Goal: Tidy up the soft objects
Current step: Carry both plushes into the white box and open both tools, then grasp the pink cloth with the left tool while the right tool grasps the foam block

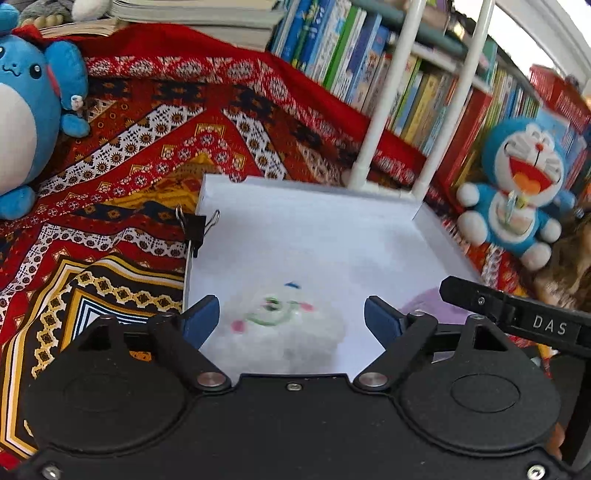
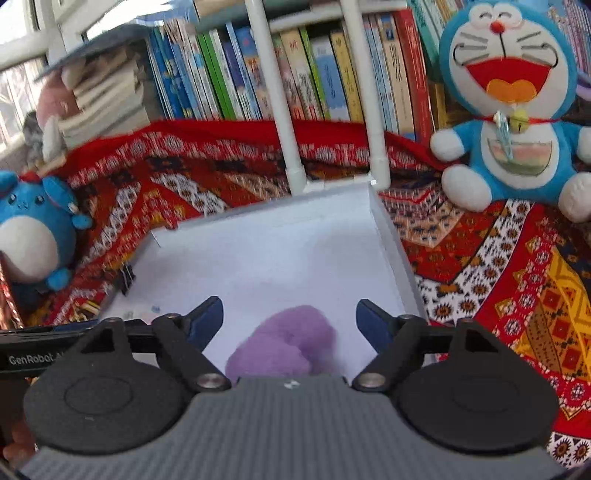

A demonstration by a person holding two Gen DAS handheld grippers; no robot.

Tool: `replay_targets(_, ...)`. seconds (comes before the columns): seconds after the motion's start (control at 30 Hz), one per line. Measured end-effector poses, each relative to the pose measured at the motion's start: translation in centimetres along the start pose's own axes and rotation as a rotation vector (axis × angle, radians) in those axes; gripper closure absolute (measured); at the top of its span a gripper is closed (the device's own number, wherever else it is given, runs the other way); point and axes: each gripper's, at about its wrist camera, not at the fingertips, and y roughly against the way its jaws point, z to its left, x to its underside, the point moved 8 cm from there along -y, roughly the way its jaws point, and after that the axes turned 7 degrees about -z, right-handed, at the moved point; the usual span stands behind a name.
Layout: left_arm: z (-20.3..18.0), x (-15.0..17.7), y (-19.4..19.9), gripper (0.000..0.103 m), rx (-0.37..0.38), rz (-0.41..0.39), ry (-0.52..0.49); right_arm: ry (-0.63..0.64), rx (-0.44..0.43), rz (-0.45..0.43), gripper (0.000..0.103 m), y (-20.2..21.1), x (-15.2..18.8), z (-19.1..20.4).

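Note:
A white fluffy plush (image 1: pixel 286 328) with pink cheeks and a green mouth lies in the white tray (image 1: pixel 306 206). My left gripper (image 1: pixel 291 317) stands open over it, its blue pads clear of the fur on both sides. A purple plush (image 2: pixel 286 343) lies in the same tray (image 2: pixel 391 240), between the spread fingers of my open right gripper (image 2: pixel 290 319), untouched. The purple plush (image 1: pixel 428 304) peeks out in the left wrist view behind the right gripper's arm. A round blue plush (image 1: pixel 29 114) (image 2: pixel 33 236) and a blue cat plush (image 1: pixel 517 184) (image 2: pixel 509 99) sit on the patterned cloth outside the tray.
The tray rests on a red patterned cloth (image 1: pixel 147 147). A black binder clip (image 1: pixel 195 229) grips the tray's left wall. White shelf posts (image 2: pixel 291 147) rise at the tray's far edge, with rows of books (image 2: pixel 295 74) behind and stacked books (image 1: pixel 207 18) at the back left.

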Motion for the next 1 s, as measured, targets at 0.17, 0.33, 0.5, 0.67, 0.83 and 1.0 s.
replay_targets(0.17, -0.3, -0.6, 2.1, 0.014, 0.005, -0.051, -0.017, 0.012, -0.015, -0.055, 0.011, 2.2, -1.2, 0.6)
replay_targets(0.33, -0.9, -0.4, 5.1, 0.011, 0.020, -0.101, -0.061, 0.036, -0.047, -0.117, 0.001, 5.3, -1.9, 1.7)
replay_targets(0.5, -1.2, 0.6, 8.1, 0.009, 0.037, -0.142, -0.096, 0.081, -0.071, -0.159, 0.000, 8.3, -1.6, 2.7)
replay_targets(0.67, -1.3, 1.9, 10.7, 0.009, 0.058, -0.166, -0.106, 0.129, -0.089, -0.185, 0.000, 11.0, -0.5, 3.6)
replay_targets(0.83, -1.2, 3.6, 13.1, 0.008, 0.074, -0.187, -0.108, 0.177, -0.104, -0.222, 0.000, 13.5, 0.8, 4.2)
replay_targets(1.0, -0.9, 5.0, 15.0, 0.008, 0.090, -0.200, -0.107, 0.200, -0.118, -0.230, 0.000, 15.2, 2.1, 4.4)
